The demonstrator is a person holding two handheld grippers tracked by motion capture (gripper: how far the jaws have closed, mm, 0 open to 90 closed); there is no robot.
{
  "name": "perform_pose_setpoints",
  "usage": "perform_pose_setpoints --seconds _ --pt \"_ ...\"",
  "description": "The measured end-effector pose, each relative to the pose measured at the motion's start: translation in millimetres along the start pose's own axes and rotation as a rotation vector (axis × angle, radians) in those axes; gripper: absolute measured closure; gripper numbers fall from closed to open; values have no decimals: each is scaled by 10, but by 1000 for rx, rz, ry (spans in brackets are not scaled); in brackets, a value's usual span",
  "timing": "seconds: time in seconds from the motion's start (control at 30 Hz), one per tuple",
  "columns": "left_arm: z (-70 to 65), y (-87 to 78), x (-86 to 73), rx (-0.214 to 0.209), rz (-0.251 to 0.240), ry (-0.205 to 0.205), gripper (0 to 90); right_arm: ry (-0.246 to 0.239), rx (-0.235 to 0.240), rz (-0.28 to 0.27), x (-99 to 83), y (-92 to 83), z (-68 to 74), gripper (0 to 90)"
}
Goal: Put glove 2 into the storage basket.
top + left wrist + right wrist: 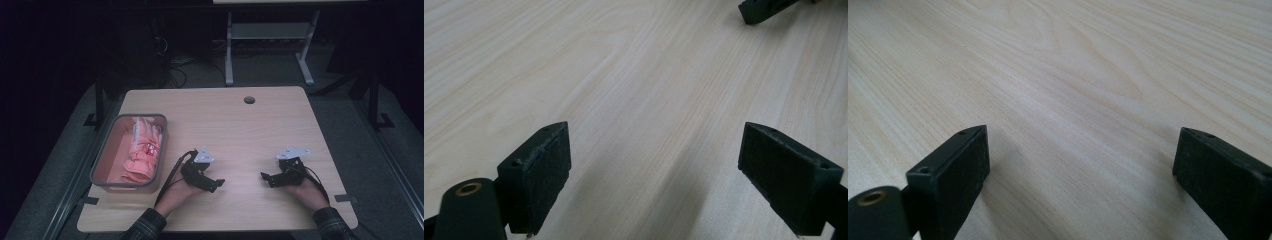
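Both hands rest on the light wooden table (235, 125) near its front edge, each holding a black gripper. My left gripper (216, 184) points right and lies low over the wood; in the left gripper view (656, 170) its jaws stand wide apart with bare table between them. My right gripper (266, 177) points left toward the other one; in the right gripper view (1080, 172) its jaws are also wide apart over bare wood. A jaw tip of the right gripper (764, 9) shows at the top of the left gripper view.
A grey-rimmed bin (102, 165) holding pink cloth items (142, 155) stands at the table's left side, just left of my left hand. A round cable hole (249, 99) sits near the far edge. Beyond the table are a dark floor and a white desk frame (270, 35).
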State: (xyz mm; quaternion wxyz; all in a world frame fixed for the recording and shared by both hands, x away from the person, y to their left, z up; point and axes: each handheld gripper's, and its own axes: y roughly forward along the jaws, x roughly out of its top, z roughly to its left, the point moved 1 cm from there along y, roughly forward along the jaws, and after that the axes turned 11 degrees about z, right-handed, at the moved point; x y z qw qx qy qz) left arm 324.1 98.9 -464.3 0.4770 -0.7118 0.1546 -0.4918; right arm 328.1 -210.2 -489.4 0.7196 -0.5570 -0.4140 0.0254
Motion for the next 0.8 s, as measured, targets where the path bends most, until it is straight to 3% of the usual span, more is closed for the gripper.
perform_pose_setpoints --seconds 0.33,0.57,0.8 --pt "-69 153 -50 29 40 44 127 -1 0 1 0 -1 0 75" --pt "-72 183 -108 30 -21 65 125 -1 1 1 0 -1 0 75" --pt "-70 182 -109 27 -21 68 127 -1 1 2 0 -2 2 75"
